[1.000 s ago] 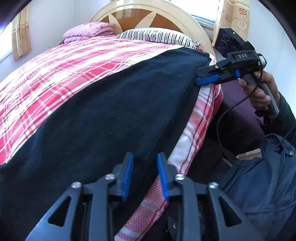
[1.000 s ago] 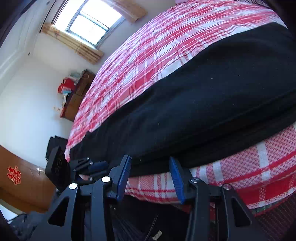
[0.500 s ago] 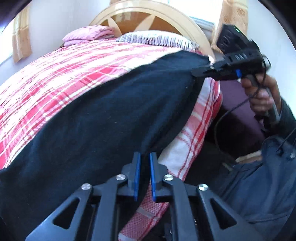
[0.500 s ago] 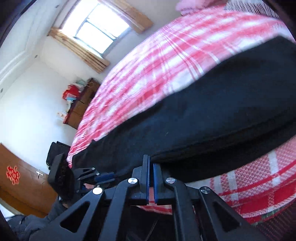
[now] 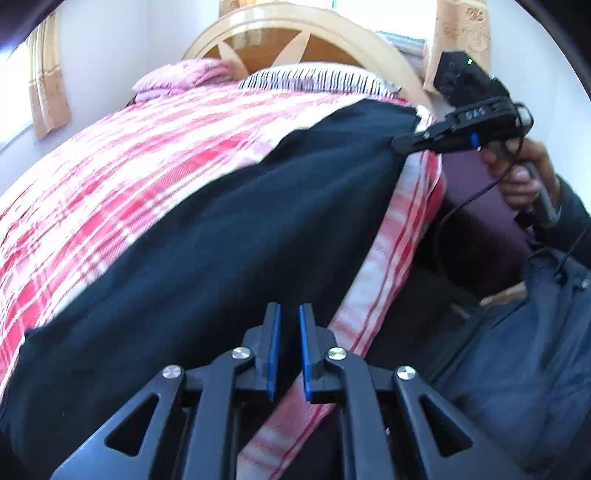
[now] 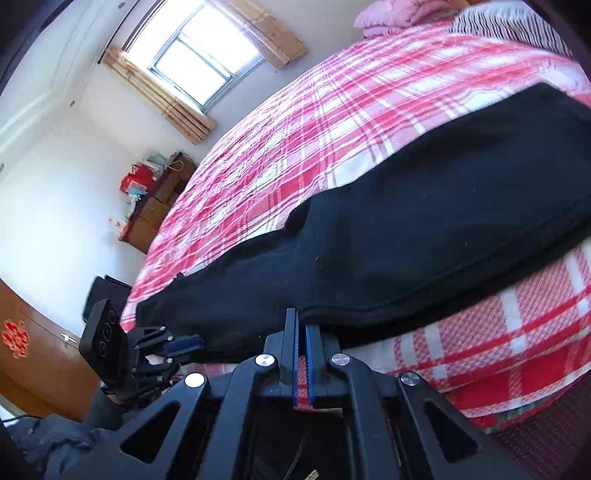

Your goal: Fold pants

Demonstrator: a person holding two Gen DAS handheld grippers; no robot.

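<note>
Dark navy pants (image 5: pixel 229 236) lie lengthwise along the near edge of a bed with a red and white plaid sheet (image 5: pixel 122 177). My left gripper (image 5: pixel 287 350) is shut on the near edge of the pants at one end. My right gripper (image 6: pixel 301 354) is shut on the near edge of the pants (image 6: pixel 424 236) at the other end, close to the headboard. Each gripper shows in the other's view: the right one (image 5: pixel 400 142) far right, the left one (image 6: pixel 192 341) lower left. The gripped edge is lifted slightly off the sheet.
A striped pillow (image 5: pixel 314 75) and a pink folded blanket (image 5: pixel 181 75) lie by the wooden headboard (image 5: pixel 295 33). The bed's side drops off on the near side. A wooden cabinet (image 6: pixel 155 206) stands by the far wall under a window (image 6: pixel 199 62).
Both grippers went from open to shut on the near edge of the pants. The edge has risen a little and the fabric has shifted toward the middle of the bed.
</note>
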